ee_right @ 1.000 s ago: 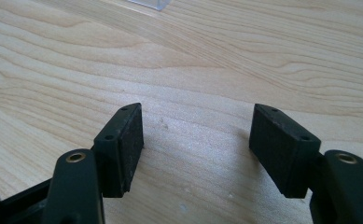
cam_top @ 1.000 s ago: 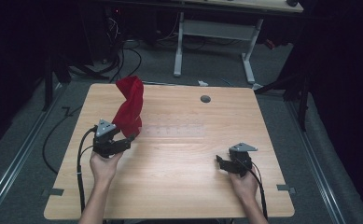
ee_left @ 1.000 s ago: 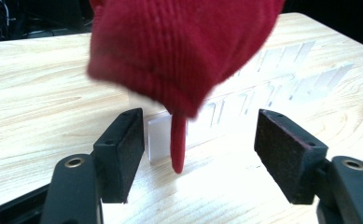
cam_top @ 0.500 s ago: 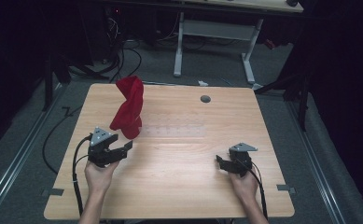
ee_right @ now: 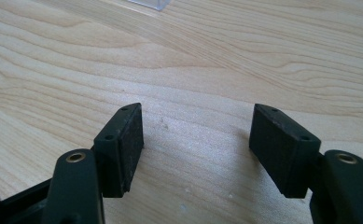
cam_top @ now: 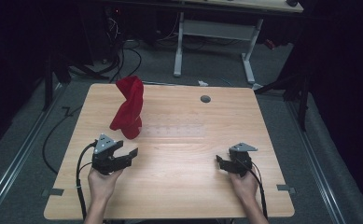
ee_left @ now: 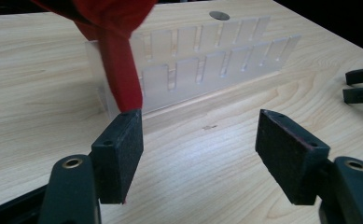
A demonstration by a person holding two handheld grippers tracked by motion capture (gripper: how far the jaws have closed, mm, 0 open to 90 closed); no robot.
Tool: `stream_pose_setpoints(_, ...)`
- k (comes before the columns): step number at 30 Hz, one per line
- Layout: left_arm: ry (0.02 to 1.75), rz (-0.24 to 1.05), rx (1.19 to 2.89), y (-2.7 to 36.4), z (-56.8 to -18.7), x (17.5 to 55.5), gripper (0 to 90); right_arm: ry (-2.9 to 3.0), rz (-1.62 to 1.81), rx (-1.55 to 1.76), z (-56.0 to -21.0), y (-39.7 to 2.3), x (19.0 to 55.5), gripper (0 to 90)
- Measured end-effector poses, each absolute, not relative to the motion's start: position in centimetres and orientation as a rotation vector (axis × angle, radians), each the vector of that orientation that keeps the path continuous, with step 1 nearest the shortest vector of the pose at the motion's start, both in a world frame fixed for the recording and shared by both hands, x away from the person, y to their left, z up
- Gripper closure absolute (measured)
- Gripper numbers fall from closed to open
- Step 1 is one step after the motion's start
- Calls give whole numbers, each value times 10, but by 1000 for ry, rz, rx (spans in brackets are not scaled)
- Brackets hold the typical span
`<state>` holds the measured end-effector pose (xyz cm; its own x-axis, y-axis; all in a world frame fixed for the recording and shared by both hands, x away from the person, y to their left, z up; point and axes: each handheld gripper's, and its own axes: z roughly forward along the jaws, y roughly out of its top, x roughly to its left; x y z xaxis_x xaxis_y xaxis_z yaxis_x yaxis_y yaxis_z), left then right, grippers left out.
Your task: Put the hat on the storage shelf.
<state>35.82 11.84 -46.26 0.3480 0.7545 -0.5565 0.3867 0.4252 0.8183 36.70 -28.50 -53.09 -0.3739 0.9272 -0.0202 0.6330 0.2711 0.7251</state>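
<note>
Red cloth (cam_top: 128, 108) stands draped over the left end of the clear slotted rack (cam_top: 172, 129) in the middle of the wooden table (cam_top: 179, 196). Your left gripper (ee_left: 200, 140) is just in front of it, jaws wide apart with nothing between them; a fold of cloth hangs down right behind its left pad. Your right gripper (ee_right: 198, 140) rests well apart at the right, also wide and empty. A grey round cap (cam_top: 205, 99) lies beyond the rack.
</note>
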Motion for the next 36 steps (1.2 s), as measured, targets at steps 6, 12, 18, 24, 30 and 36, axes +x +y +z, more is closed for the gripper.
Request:
stream_pose_setpoints(6,1259,301,1196,109,-470,353,320,2103,886,1406,-531,-285,367,354)
stream_pose_setpoints(12,1250,278,1225,98,-477,350,320,2103,886,1407,-531,-285,367,354)
stream_pose_setpoints(18,1246,264,1233,90,-481,349,319,2103,886,1407,-531,-285,367,354)
stream_pose_setpoints(24,1238,251,1256,80,-488,348,318,2104,886,1406,-531,-285,367,354)
stream_pose_setpoints(30,1233,243,1292,70,-498,351,314,2104,886,1406,-531,-285,367,354)
stream_pose_setpoints(36,1222,249,1321,62,-505,353,313,2106,886,1401,-531,-285,367,353)
